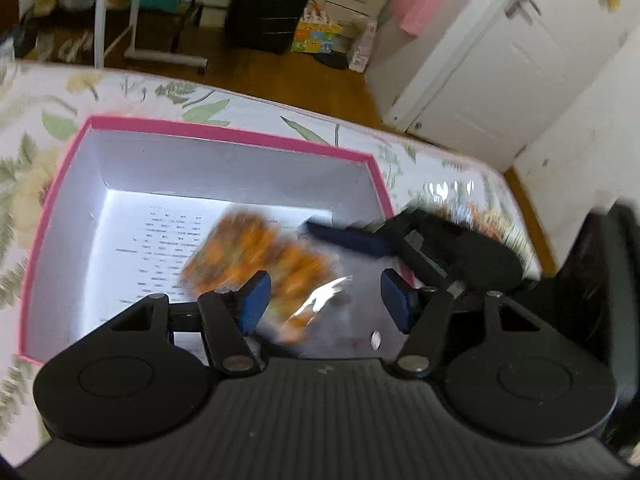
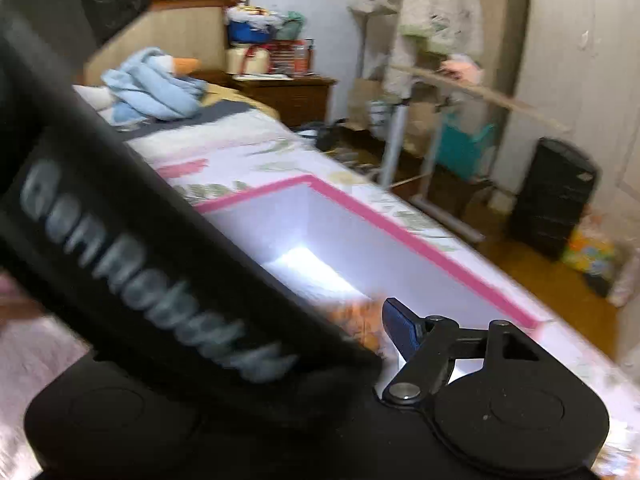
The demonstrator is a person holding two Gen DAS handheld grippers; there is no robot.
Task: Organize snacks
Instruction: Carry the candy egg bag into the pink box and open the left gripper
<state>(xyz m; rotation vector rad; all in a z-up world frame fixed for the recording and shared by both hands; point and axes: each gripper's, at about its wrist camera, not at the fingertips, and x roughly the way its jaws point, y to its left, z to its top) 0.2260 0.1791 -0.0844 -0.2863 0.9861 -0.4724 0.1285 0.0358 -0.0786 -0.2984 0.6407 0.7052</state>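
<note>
Left wrist view: the left hand-held gripper [image 1: 324, 300] stands apart, empty, above orange snacks [image 1: 256, 260] in the box [image 1: 224, 132]; right hand-held gripper [image 1: 360, 242] unclear

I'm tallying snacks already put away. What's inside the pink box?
Inside the pink box: an orange snack bag, blurred, lying on a printed sheet. The left gripper covers the near floor, so anything there is hidden.

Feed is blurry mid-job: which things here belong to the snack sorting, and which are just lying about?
Job:
pink-rimmed box
orange snack packet inside it
left hand-held gripper
right hand-held gripper

Lying about:
black suitcase
blue blanket
nightstand
</note>
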